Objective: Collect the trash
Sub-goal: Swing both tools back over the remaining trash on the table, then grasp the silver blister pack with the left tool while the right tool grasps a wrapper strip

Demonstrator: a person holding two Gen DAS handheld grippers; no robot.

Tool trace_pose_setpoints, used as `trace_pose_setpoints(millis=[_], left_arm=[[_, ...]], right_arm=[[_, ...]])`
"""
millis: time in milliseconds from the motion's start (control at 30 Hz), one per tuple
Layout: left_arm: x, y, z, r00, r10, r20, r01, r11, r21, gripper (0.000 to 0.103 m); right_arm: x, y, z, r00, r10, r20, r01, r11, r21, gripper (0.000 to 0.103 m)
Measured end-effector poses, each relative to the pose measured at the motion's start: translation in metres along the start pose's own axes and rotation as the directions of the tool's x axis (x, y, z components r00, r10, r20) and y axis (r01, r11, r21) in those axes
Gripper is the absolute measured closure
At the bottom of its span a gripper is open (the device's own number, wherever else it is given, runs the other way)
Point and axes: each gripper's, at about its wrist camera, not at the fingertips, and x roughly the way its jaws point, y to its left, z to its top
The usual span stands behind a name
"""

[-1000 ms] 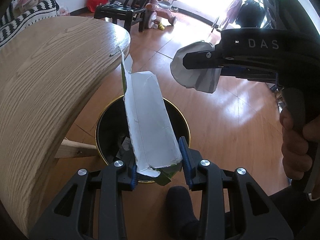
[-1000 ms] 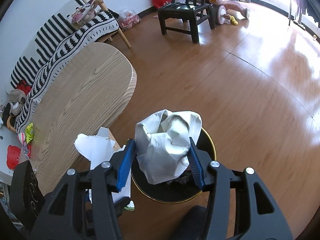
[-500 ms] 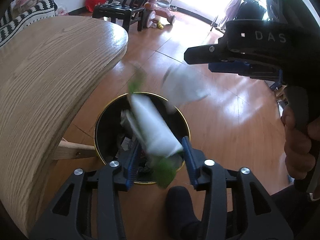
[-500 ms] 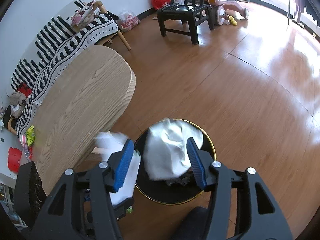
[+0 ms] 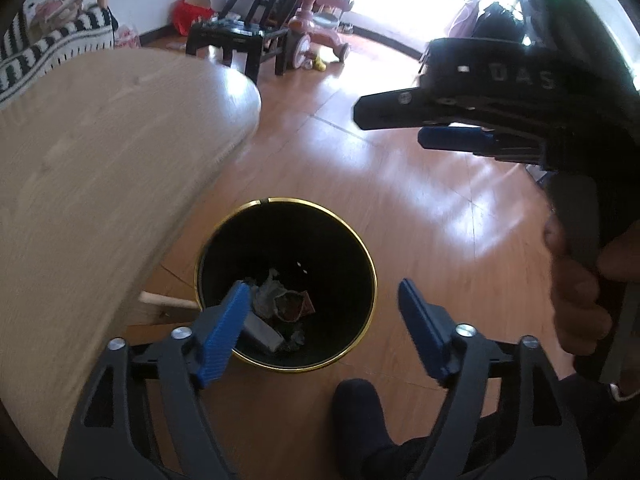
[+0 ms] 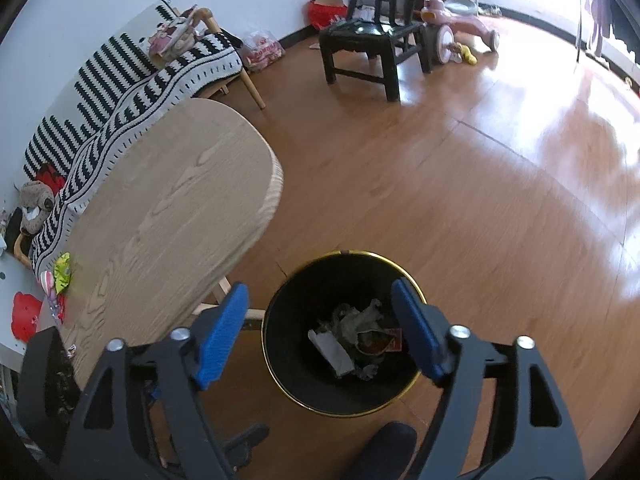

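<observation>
Left gripper (image 5: 322,328) and right gripper (image 6: 320,328), jaws just opened wide and empty, above bin (image 6: 280,364). Trash (image 6: 352,340) lies inside: light, soft, crushable paper, graspable anywhere.

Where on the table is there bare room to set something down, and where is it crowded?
The table is bare across its rounded end near the bin. Crowded only at its far left edge, where small wrappers lie. The floor beyond the bin is open too.
</observation>
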Motion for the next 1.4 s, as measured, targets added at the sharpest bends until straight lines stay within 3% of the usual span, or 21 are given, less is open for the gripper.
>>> trace_pose_setpoints(millis=[133, 333, 533, 700, 833, 867, 967, 1100, 1133, 1233, 1400], left_arm=[[-0.033, 0.013, -0.004, 0.998, 0.038, 0.058, -0.038, 0.999, -0.006, 0.015], [-0.084, 0.053, -0.016, 0.987, 0.115, 0.109, -0.107, 0.992, -0.073, 0.011], [-0.144, 0.113, -0.042, 0.958, 0.250, 0.139, -0.222, 0.957, -0.186, 0.010], [-0.200, 0.175, -0.071, 0.914, 0.378, 0.146, -0.317, 0.891, -0.324, 0.010], [-0.241, 0.231, -0.104, 0.874, 0.471, 0.119, -0.370, 0.804, -0.465, 0.010], [-0.251, 0.251, -0.115, 0.864, 0.493, 0.103, -0.376, 0.768, -0.519, 0.010], [-0.270, 0.291, -0.137, 0.851, 0.521, 0.072, -0.368, 0.688, -0.625, 0.010], [-0.273, 0.338, -0.158, 0.851, 0.523, 0.042, -0.330, 0.595, -0.732, 0.010], [-0.270, 0.347, -0.161, 0.856, 0.516, 0.038, -0.318, 0.583, -0.747, 0.010], [-0.264, 0.361, -0.160, 0.860, 0.510, 0.035, -0.314, 0.582, -0.750, 0.010], [-0.253, 0.374, -0.154, 0.882, 0.465, 0.074, -0.237, 0.573, -0.784, 0.010]], right_arm=[[-0.003, 0.028, 0.006, 1.000, 0.016, 0.021, -0.015, 0.999, -0.046, 0.022], [0.000, 0.098, 0.010, 0.996, 0.081, 0.024, -0.076, 0.987, -0.143, 0.017], [0.008, 0.179, 0.011, 0.987, 0.158, 0.014, -0.151, 0.962, -0.226, 0.016], [0.020, 0.253, 0.000, 0.974, 0.224, -0.025, -0.221, 0.926, -0.305, 0.015], [0.032, 0.306, -0.013, 0.963, 0.261, -0.069, -0.268, 0.892, -0.363, 0.015], [0.035, 0.317, -0.017, 0.960, 0.267, -0.078, -0.277, 0.884, -0.377, 0.015], [0.044, 0.350, -0.032, 0.954, 0.277, -0.112, -0.297, 0.851, -0.432, 0.015], [0.062, 0.389, -0.058, 0.952, 0.259, -0.166, -0.307, 0.796, -0.521, 0.015], [0.066, 0.395, -0.063, 0.950, 0.255, -0.177, -0.311, 0.788, -0.532, 0.015], [0.079, 0.413, -0.078, 0.943, 0.245, -0.223, -0.331, 0.753, -0.569, 0.015], [0.090, 0.437, -0.107, 0.933, 0.234, -0.274, -0.359, 0.669, -0.650, 0.015]])
